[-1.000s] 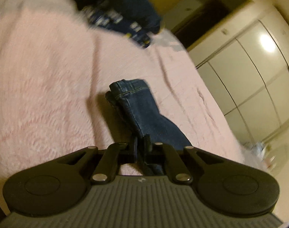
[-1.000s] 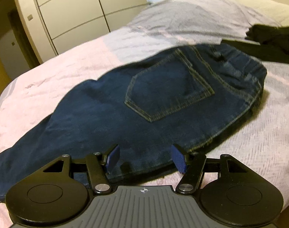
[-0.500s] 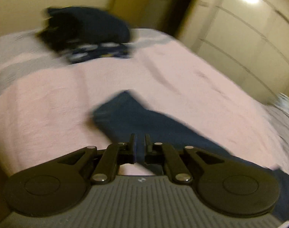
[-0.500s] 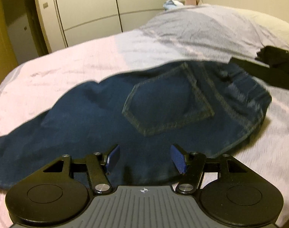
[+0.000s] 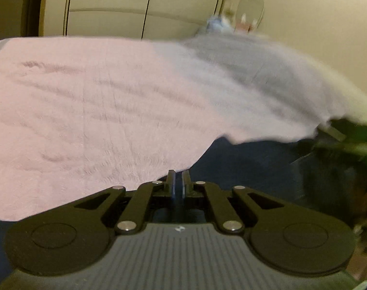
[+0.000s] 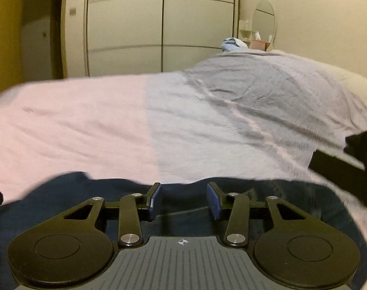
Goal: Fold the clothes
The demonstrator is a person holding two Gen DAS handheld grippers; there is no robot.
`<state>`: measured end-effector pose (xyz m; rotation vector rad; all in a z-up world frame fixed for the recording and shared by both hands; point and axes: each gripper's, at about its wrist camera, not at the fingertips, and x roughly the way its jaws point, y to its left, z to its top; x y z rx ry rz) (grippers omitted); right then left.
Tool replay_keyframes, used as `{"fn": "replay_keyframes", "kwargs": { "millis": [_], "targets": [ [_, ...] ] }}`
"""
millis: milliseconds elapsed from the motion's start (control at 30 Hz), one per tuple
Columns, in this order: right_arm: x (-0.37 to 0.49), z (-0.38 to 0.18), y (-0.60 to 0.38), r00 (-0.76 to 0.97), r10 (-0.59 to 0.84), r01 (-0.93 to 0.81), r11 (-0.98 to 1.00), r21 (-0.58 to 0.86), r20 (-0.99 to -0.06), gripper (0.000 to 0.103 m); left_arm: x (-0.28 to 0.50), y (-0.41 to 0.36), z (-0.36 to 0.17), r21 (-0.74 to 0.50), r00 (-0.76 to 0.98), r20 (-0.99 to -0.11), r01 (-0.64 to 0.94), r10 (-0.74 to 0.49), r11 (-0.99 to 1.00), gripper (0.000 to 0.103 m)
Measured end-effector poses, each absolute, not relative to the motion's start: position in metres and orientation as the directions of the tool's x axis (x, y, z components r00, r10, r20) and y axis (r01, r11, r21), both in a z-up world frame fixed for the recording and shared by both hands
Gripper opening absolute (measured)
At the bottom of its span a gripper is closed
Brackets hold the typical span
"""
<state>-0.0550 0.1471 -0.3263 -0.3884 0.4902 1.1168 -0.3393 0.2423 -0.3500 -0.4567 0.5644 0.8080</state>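
Dark blue jeans (image 5: 251, 166) lie on the bed (image 5: 86, 111), which has a pink and grey cover. In the left wrist view my left gripper (image 5: 178, 184) is shut on a fold of the jeans, with denim showing between its fingers. In the right wrist view the jeans (image 6: 91, 193) spread across the bottom of the frame under my right gripper (image 6: 183, 201), which is open, its blue pads (image 6: 213, 201) apart just above the denim and holding nothing.
A black garment (image 6: 347, 166) lies on the bed (image 6: 231, 125) at the right, also dark and blurred in the left wrist view (image 5: 347, 145). Cream wardrobe doors (image 6: 159, 36) stand behind the bed. An oval mirror (image 6: 265, 20) and small items sit at the far right.
My left gripper has swung around to the right with the jeans leg held in it; its view now faces the wardrobe. My right gripper has tilted up and moved over the jeans, staying open.
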Motion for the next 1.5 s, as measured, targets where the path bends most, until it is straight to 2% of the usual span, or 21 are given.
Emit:
{"fn": "replay_keyframes", "kwargs": {
  "millis": [100,267,333,433,567,733,833,967,1033,1100,1133,1167,1333,1500],
  "targets": [
    [-0.034,-0.360,0.172,0.336,0.693,-0.930,0.353,-0.106,-0.637,0.040,-0.334,0.251,-0.380,-0.170,0.539,-0.657,-0.787,0.527,0.593,0.004],
    [-0.043,-0.355,0.160,0.365,0.699,-0.921,0.366,-0.132,-0.614,0.041,-0.358,0.235,-0.362,-0.186,0.541,-0.631,-0.801,0.556,0.569,0.004],
    [-0.046,-0.343,0.135,0.372,0.711,-0.910,0.405,-0.084,-0.596,0.041,-0.370,0.218,-0.357,-0.171,0.547,-0.609,-0.798,0.575,0.578,0.004],
    [-0.047,-0.341,0.094,0.362,0.716,-0.896,0.444,-0.012,-0.597,0.041,-0.398,0.203,-0.362,-0.132,0.486,-0.633,-0.835,0.603,0.534,0.004],
    [-0.046,-0.347,0.053,0.289,0.743,-0.884,0.449,0.131,-0.604,0.041,-0.464,0.183,-0.350,-0.203,0.428,-0.632,-0.896,0.646,0.395,0.004],
    [-0.074,-0.318,0.005,0.278,0.766,-0.846,0.481,0.230,-0.579,0.041,-0.576,0.148,-0.333,-0.280,0.306,-0.642,-0.947,0.703,0.156,0.008],
    [-0.097,-0.319,-0.011,0.233,0.756,-0.847,0.468,0.254,-0.612,0.041,-0.634,0.128,-0.328,-0.304,0.240,-0.672,-0.952,0.701,0.036,0.008],
    [-0.139,-0.324,-0.019,0.190,0.691,-0.855,0.466,0.229,-0.697,0.041,-0.656,0.106,-0.310,-0.156,0.086,-0.701,-0.987,0.708,-0.035,0.016],
    [-0.162,-0.322,-0.019,0.169,0.680,-0.876,0.435,0.207,-0.713,0.042,-0.651,0.098,-0.298,-0.128,0.073,-0.697,-0.992,0.713,-0.023,0.027],
    [-0.182,-0.317,-0.018,0.167,0.674,-0.895,0.409,0.176,-0.719,0.056,-0.643,0.091,-0.288,-0.099,0.067,-0.693,-0.995,0.718,-0.003,0.029],
    [-0.191,-0.313,-0.019,0.176,0.672,-0.900,0.405,0.158,-0.719,0.068,-0.635,0.088,-0.285,-0.073,0.060,-0.689,-0.997,0.722,0.014,0.030],
    [-0.199,-0.307,-0.022,0.190,0.675,-0.904,0.404,0.141,-0.713,0.071,-0.627,0.084,-0.282,-0.046,0.054,-0.685,-0.998,0.727,0.031,0.031],
    [-0.218,-0.285,-0.038,0.259,0.671,-0.908,0.414,0.062,-0.695,0.073,-0.598,0.066,-0.272,0.021,0.062,-0.673,-0.995,0.737,0.103,0.036],
    [-0.222,-0.271,-0.066,0.313,0.653,-0.878,0.476,0.053,-0.689,0.074,-0.582,0.046,-0.265,0.034,0.095,-0.666,-0.987,0.740,0.158,0.038]
  ]
}}
